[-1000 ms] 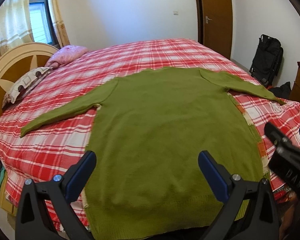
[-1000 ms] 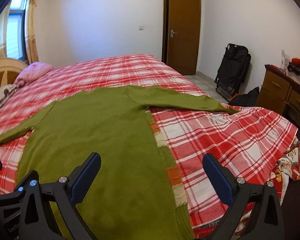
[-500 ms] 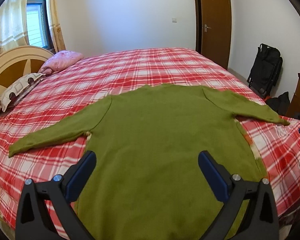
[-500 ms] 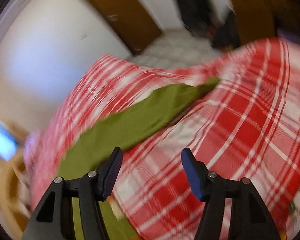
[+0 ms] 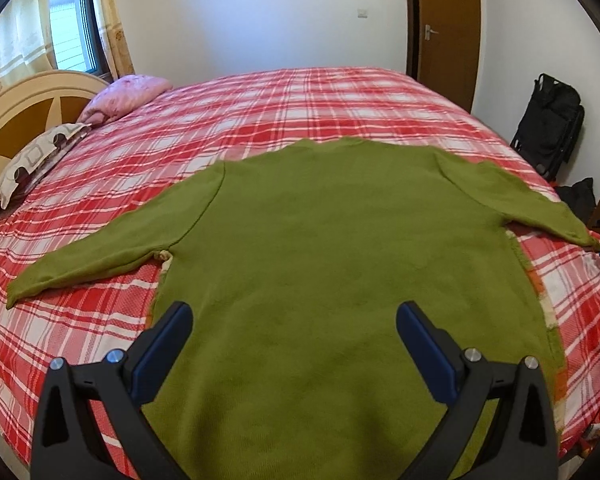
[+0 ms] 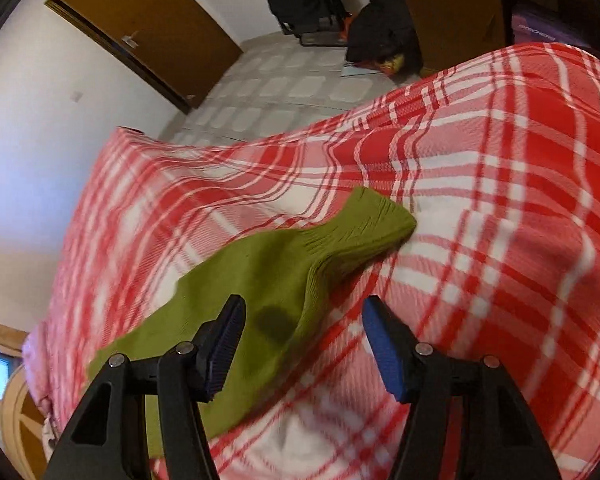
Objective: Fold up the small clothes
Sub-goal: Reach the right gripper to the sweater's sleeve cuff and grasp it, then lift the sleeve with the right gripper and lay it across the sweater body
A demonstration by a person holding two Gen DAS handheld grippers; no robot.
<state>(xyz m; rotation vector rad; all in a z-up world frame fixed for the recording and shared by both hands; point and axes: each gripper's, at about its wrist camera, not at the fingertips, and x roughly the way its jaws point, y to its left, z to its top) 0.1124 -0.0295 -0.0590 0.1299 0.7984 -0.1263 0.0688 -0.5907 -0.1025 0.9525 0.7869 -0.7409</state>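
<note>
A: Right gripper [image 6: 300,344] has swung from the sweater's hem side over to the right sleeve [image 6: 268,292] in the last second. It now sits low over the cuff end, jaws spread, nothing between them. Left finger is over the green knit, right finger over the blanket [image 6: 500,240].

B: Touching the sleeve?

A: Can't tell. Shadow of the left finger falls on the fabric just ahead of it, so close. View is tilted and slightly blurred.

B: Left side?

A: Left gripper [image 5: 294,340] has pulled back a bit and sits higher than a second ago. Jaws wide apart, empty, hovering above the lower body of the sweater [image 5: 340,260].

B: Where's the sweater?

A: Flat on the red plaid blanket on the bed, both sleeves stretched out to the sides, neck pointing away from the camera, hem at the near edge. Left sleeve [image 5: 100,256] angles toward the pillows [image 5: 36,160] by the headboard [image 5: 16,108]. A strip of another patterned fabric shows along its right side.
</note>
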